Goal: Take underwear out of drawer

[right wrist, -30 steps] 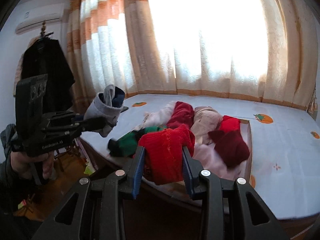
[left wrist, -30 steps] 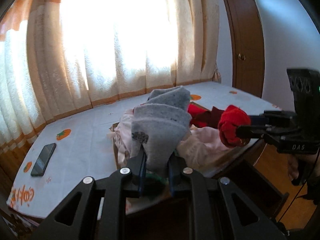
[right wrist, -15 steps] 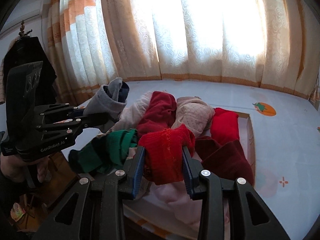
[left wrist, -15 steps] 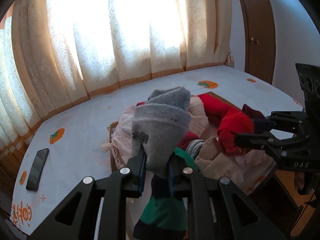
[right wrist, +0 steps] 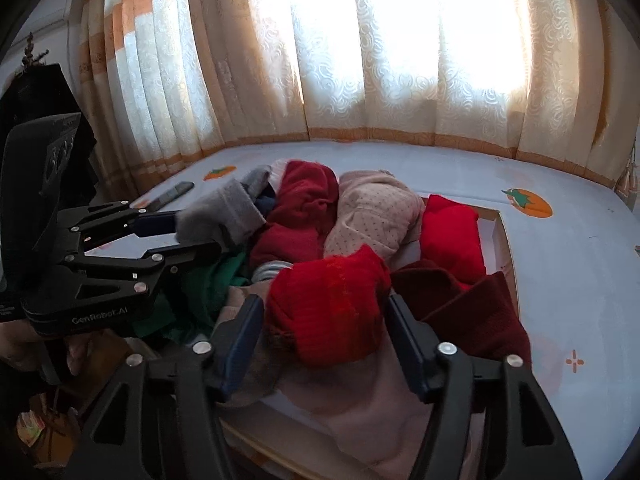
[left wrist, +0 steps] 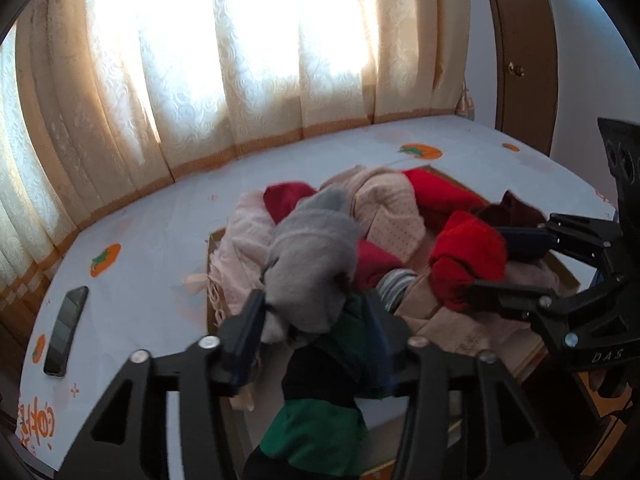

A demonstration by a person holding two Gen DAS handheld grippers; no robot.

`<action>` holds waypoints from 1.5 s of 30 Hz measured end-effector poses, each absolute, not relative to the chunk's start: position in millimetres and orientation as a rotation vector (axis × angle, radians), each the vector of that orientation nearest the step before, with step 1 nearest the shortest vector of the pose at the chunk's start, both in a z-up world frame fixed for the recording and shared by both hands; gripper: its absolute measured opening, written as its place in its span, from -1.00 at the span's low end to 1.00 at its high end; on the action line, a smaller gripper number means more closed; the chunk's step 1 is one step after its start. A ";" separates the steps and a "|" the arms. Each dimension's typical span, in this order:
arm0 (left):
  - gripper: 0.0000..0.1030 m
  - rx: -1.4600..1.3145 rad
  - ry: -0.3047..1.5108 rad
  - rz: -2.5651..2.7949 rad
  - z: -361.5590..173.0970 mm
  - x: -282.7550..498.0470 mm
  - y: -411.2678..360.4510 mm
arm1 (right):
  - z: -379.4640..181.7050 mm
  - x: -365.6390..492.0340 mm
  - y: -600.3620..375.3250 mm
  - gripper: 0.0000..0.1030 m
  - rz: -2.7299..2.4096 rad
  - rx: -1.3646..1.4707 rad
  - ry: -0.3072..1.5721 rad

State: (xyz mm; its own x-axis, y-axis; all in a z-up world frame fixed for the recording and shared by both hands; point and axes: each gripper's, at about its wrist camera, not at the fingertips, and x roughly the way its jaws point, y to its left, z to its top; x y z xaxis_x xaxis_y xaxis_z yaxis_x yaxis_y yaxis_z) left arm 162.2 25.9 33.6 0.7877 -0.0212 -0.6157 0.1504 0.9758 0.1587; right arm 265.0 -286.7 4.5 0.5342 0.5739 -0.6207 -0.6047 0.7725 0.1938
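A pile of rolled underwear and socks lies in a shallow wooden box [right wrist: 505,236] on the bed. My left gripper [left wrist: 316,312] is open; a grey roll [left wrist: 312,256] rests loosely between its jaws above a green piece [left wrist: 320,432]. It also shows in the right wrist view [right wrist: 196,232]. My right gripper [right wrist: 324,316] is open; a red roll [right wrist: 332,304] sits loosely between its jaws on the pile. In the left wrist view that red roll [left wrist: 466,258] lies at the right gripper [left wrist: 504,268].
A white bedspread [left wrist: 152,240] with orange prints covers the bed. A black phone [left wrist: 66,314] lies at its left edge. Curtains [right wrist: 360,60] hang behind. A wooden wardrobe door [left wrist: 520,40] stands at the right. A dark garment [right wrist: 44,100] hangs at the left.
Both grippers have moved forward and down onto the pile. Both sets of jaws have spread wide, releasing the grey roll and the red roll.
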 end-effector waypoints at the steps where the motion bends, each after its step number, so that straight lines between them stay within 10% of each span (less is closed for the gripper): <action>1: 0.12 0.207 0.651 -0.094 36.3 159.9 25.6 | 7.0 261.9 -288.1 0.28 0.705 -0.041 0.714; 27: 0.82 0.096 0.435 -0.107 76.2 25.9 22.1 | 61.6 139.6 -342.1 0.56 0.637 -0.035 0.529; 45: 0.89 0.093 0.401 -0.078 76.8 -4.1 19.0 | 66.7 116.3 -340.1 0.57 0.661 -0.026 0.496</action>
